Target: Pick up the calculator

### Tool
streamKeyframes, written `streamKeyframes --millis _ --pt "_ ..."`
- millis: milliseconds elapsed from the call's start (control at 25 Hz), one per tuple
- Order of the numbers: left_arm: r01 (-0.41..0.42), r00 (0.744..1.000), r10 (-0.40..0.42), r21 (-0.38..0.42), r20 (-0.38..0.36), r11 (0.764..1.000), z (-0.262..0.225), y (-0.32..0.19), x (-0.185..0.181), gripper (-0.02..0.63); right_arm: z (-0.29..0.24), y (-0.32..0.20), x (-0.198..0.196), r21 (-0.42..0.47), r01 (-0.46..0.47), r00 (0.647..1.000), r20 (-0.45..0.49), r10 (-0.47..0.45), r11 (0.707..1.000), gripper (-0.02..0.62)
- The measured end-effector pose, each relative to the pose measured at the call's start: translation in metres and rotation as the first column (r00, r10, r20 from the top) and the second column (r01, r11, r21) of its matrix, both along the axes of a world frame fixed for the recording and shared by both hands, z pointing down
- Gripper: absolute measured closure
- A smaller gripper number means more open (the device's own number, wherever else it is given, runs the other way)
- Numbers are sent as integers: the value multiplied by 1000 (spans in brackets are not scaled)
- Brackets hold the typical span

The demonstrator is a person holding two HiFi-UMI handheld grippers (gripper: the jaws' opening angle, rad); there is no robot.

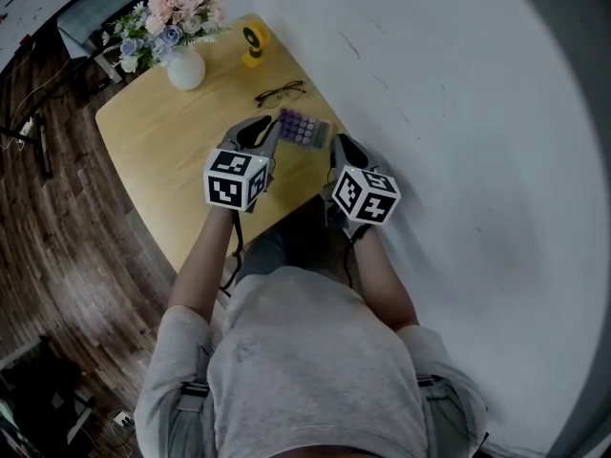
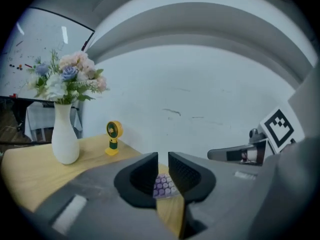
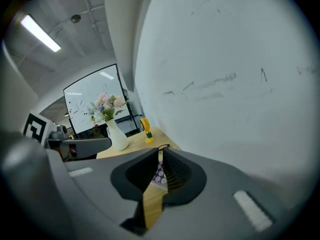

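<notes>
The left gripper (image 2: 163, 160) is hanging just above the table with its jaws standing a narrow slit apart and nothing between the pads. Through that slit the calculator (image 2: 164, 185) is showing, its purple keys facing up, a little ahead of the jaw tips. The right gripper (image 3: 160, 156) is hanging beside it, jaws likewise parted by only a thin gap and gripping nothing, with the same keys peeking through the gap. From the head view, both grippers are pointing away from the person, and the calculator is lying flat on the wooden table (image 1: 158, 146) near the edge that runs along the white wall (image 1: 449, 113), between the two sets of jaw tips and just beyond them. The left jaws are sitting just beside its near end; whether they are touching it cannot be told. Farther along the table, a pair of glasses (image 1: 280, 93) is lying beyond the calculator, then a small yellow fan (image 1: 253, 42) and a white vase (image 1: 186, 69) holding flowers (image 1: 177, 12).
</notes>
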State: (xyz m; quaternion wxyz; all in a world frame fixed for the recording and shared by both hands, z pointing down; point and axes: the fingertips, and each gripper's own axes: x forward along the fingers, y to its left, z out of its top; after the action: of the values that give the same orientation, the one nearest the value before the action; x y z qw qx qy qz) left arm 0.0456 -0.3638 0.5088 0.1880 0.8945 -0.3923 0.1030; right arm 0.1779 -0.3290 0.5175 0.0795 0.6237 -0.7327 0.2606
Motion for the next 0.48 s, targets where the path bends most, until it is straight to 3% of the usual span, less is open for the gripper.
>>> streamKeyframes --millis 160,480 --pt "-16 1000 17 -67 9 998 27 -13 8 542 34 -8 9 -61 -39 998 43 41 997 552" --pt "-48 994 64 -179 86 983 82 -25 20 487 85 -17 19 -169 -56 997 42 64 984 479"
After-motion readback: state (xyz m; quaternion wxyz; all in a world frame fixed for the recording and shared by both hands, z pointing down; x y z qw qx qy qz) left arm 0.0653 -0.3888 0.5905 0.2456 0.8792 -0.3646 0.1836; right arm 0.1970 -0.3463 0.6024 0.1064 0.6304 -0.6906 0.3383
